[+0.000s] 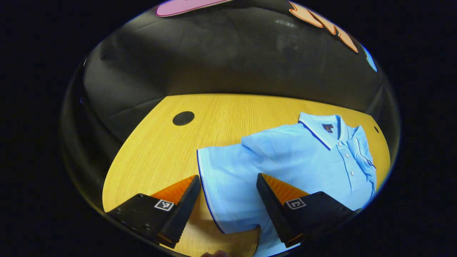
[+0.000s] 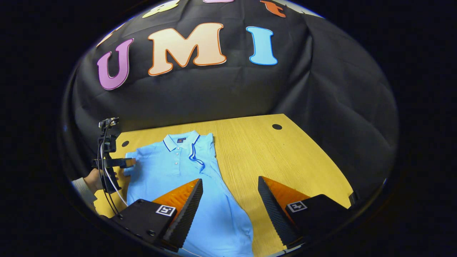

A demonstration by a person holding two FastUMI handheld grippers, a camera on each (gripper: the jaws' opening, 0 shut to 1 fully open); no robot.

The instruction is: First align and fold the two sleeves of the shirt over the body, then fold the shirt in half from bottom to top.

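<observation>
I see the light blue short-sleeved polo shirt (image 2: pixel 185 178) lying flat on the yellow wooden table (image 2: pixel 285 160), collar toward the far black cloth wall, hem toward me. In the right gripper view, one sleeve (image 2: pixel 203 151) is already folded over the body beside the button placket. The other sleeve (image 1: pixel 228 178) lies spread out flat on the table in the left gripper view. My left gripper (image 1: pixel 228 182) hovers over that sleeve with jaws wide, holding nothing. My right gripper (image 2: pixel 230 185) is also spread wide and empty, above the shirt's near right edge. In the right gripper view, the left gripper (image 2: pixel 126 162) sits at the spread sleeve's edge, held by a hand (image 2: pixel 94 178).
</observation>
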